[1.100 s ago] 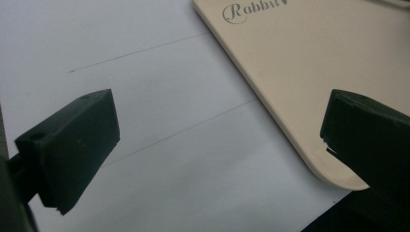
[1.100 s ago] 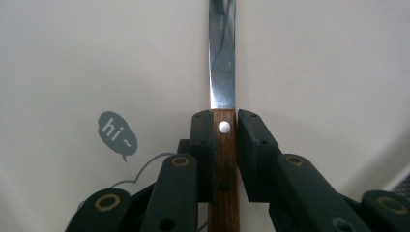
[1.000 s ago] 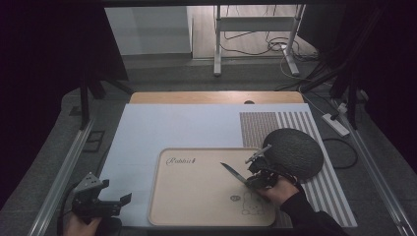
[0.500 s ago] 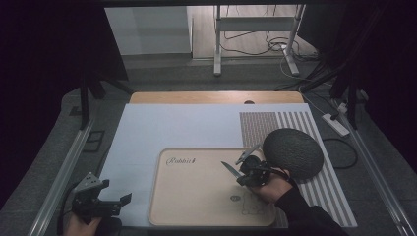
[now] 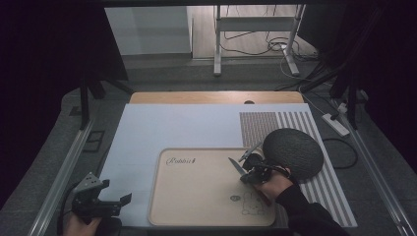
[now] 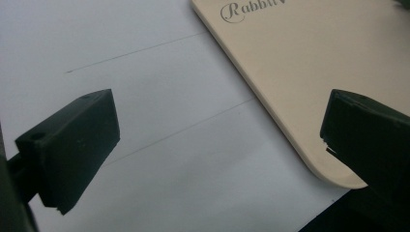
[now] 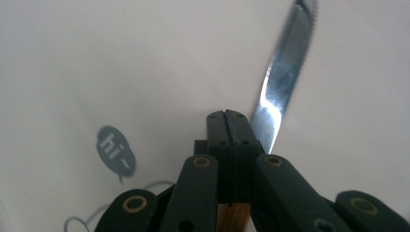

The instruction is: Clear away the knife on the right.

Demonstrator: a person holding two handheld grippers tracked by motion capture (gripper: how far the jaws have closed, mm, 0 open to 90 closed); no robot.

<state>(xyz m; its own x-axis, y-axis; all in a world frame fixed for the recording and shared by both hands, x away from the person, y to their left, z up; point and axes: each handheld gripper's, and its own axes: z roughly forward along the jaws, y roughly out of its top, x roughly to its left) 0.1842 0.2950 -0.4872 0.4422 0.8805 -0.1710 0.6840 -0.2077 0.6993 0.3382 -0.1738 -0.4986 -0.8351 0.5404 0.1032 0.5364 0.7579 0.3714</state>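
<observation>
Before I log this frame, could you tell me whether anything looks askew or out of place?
Nothing stands out. The right gripper holds a knife over the cutting board, which lies flat on the mat; the left gripper is open beside the board.

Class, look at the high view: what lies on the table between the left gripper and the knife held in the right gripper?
Between the left gripper and the knife, the high view shows pale mat, then bare beige tray with its script lettering.

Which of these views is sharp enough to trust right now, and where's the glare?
High view: dim and grainy, dark surround, tray readable. Left gripper view: evenly lit, tray lettering crisp, near jaws slightly soft. Right gripper view: knife blade catches a bright glare streak and blurs toward its tip; jaws sharp.
</observation>
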